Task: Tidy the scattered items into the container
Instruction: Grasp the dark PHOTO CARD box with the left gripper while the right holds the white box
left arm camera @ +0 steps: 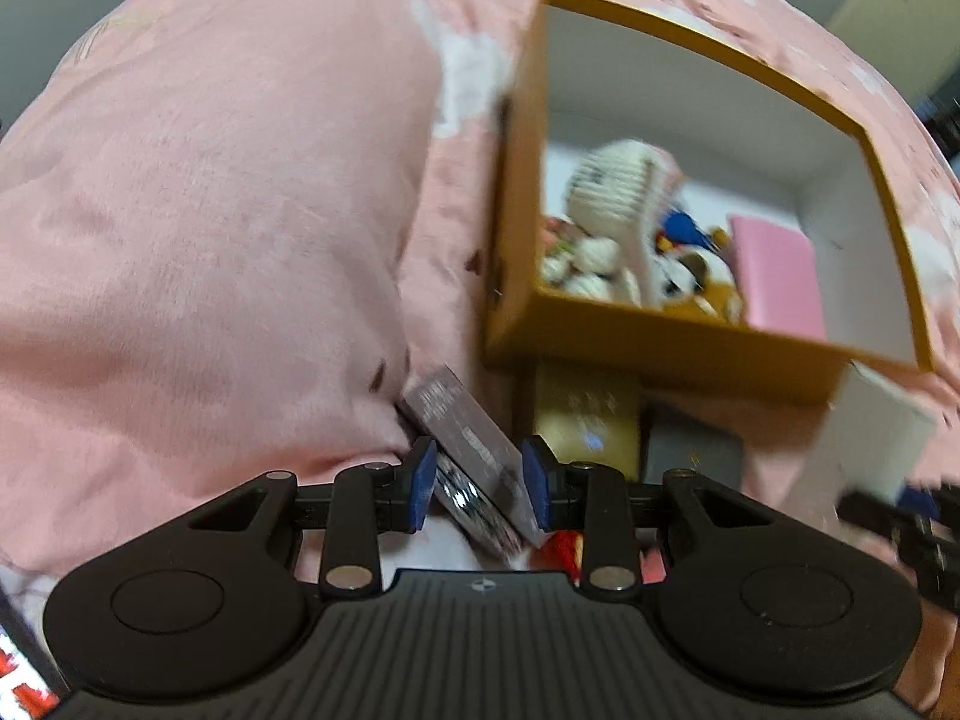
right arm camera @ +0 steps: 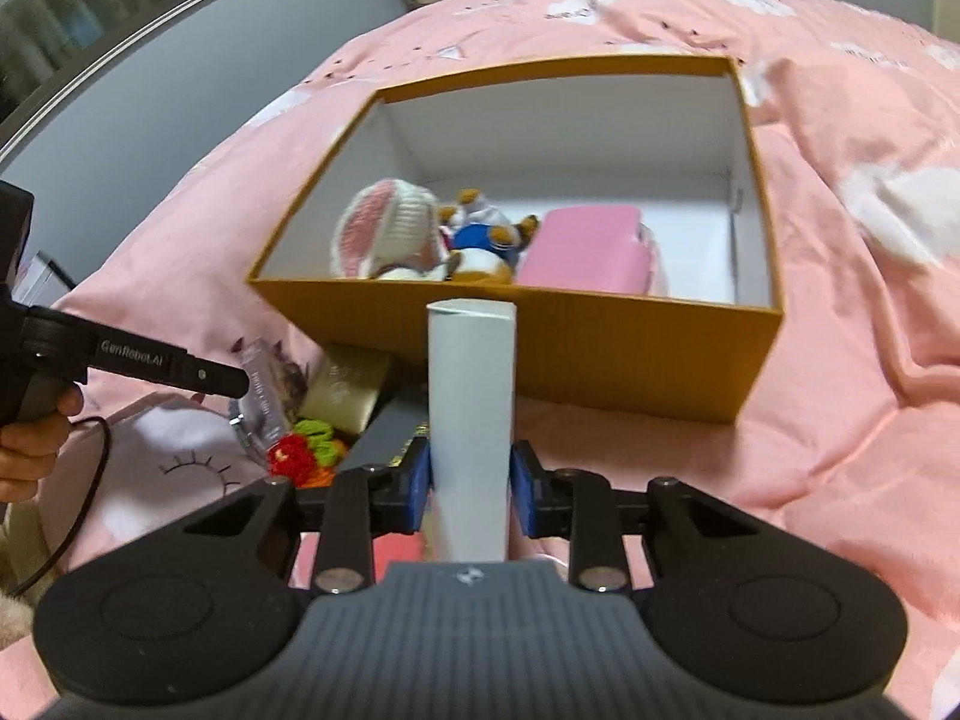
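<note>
Pink quilted bedspread (right arm camera: pixel 840 360) carries your open mustard cardboard box (right arm camera: pixel 540 324), already part-filled. Your right gripper (right arm camera: pixel 470 480) pinches a tall white carton (right arm camera: pixel 471 396); your left gripper (left arm camera: pixel 480 480) clamps a flat grey packet (left arm camera: pixel 474 450). Both are carry-stage: lift each over the rim, then release.

Toys in box (left arm camera: pixel 624 240): motion-blurred, kinds unclear.
White carton (right arm camera: pixel 471 420): lower end hidden behind right gripper body.
Grey packet (left arm camera: pixel 474 462): print unreadable, lower end hidden.
Gold packet (right arm camera: pixel 345 387): partly covered.
</note>
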The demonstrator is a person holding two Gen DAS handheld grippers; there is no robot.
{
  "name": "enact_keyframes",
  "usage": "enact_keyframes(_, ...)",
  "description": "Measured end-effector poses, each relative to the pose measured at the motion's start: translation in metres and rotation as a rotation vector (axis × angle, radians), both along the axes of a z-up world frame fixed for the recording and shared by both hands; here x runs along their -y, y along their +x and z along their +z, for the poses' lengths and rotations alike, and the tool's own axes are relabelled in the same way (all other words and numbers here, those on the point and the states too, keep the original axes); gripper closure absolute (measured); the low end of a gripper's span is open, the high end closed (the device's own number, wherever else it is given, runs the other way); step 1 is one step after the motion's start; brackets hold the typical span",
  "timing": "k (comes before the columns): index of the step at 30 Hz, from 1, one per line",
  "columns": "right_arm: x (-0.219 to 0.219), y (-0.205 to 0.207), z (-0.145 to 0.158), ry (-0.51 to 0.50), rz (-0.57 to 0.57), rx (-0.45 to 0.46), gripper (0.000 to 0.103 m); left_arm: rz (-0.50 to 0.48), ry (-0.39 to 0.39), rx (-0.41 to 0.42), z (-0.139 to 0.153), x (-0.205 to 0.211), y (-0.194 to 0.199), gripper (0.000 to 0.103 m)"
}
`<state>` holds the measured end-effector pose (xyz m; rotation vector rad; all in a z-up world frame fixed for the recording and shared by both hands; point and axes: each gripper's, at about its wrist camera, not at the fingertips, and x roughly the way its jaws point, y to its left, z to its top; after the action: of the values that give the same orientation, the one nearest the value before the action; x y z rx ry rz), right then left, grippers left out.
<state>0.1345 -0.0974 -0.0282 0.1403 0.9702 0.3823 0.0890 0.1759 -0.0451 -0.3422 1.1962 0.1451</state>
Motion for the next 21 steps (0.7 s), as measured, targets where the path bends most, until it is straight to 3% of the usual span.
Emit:
enact_keyframes(9,-0.007,-0.002,-0.012,-0.035,0.023,-0.012,0.072,0.081,-0.041,-0.014,-0.023,-0.012,0.013,0.062)
enact_keyframes(12,-0.011,0.002,-0.018,-0.044,0.025,-0.014,0.072,0.078,-0.023,-0.024,-0.030,-0.009,0.015,0.058)
enact_keyframes(21,-0.016,0.003,-0.035,-0.071,0.032,-0.035,0.071,0.056,0.040,0.003,-0.036,0.002,0.012,0.061)
